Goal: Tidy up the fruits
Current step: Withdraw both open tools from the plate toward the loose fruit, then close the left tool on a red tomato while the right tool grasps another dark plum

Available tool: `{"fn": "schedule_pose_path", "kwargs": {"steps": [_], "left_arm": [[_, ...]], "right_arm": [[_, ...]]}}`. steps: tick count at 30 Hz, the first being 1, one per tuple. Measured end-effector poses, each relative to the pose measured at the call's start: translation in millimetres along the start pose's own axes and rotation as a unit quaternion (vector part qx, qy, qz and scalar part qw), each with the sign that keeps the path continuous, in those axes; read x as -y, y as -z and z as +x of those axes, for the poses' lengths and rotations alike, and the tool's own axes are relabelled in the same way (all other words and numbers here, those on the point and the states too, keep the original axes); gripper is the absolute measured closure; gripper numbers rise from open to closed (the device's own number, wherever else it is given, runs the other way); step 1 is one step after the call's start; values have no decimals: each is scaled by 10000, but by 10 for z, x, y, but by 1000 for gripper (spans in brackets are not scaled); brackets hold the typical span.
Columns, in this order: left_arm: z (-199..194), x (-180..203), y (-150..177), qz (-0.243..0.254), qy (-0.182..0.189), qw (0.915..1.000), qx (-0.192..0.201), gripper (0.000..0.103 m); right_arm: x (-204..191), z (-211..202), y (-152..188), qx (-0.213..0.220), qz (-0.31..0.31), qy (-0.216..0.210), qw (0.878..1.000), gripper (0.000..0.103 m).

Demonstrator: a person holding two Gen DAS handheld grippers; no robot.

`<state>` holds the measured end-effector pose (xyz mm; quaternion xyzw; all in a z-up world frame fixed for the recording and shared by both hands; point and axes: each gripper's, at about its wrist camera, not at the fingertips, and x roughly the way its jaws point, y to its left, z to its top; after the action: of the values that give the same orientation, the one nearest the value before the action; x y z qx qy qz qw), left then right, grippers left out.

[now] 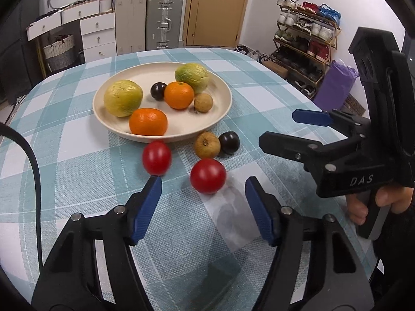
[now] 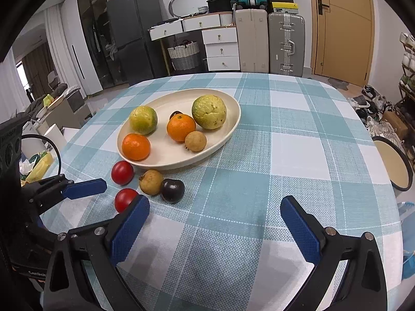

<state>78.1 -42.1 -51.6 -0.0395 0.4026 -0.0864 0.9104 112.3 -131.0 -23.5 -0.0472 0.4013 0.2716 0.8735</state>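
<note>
A big cream plate (image 1: 225, 103) sits on a table with a blue and white checked cloth (image 1: 259, 77). On the plate there are two yellow-green fruits, one on the left (image 1: 123, 98) and one at the back right (image 1: 192, 76). There are two oranges too, one in the middle (image 1: 179, 95) and one at the front edge (image 1: 148, 121). A small dark plum (image 1: 158, 91) sits between the left green fruit and the middle orange, and a small brown round fruit (image 1: 203, 102) sits just beside that orange. Four more fruits lie on the cloth in front of the plate. One red tomato (image 1: 156, 157) is right by the plate's edge, and another red tomato (image 1: 208, 175) is a bit closer to the camera. A second brown fruit (image 1: 207, 145) and a second dark plum (image 1: 229, 142) touch each other just behind that tomato. The left gripper (image 1: 203, 193) is partly open with nothing in it, and the closer tomato sits just in front of the gap between its blue pads, not touched by them. The right gripper (image 2: 214, 208) is wide open over bare cloth and holds nothing. A hand (image 1: 384, 202) holds its handle
</note>
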Motion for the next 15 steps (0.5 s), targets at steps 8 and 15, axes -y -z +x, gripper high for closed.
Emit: {"fn": "schedule_pose_path", "kwargs": {"steps": [8, 15], "left_arm": [[87, 36, -26, -30, 20, 9999, -124, 46], [186, 29, -70, -40, 57, 9996, -259, 55]], "right_arm": [[14, 25, 16, -42, -2, -17, 10000, 0], [83, 23, 37, -86, 110, -17, 9999, 0]]}}
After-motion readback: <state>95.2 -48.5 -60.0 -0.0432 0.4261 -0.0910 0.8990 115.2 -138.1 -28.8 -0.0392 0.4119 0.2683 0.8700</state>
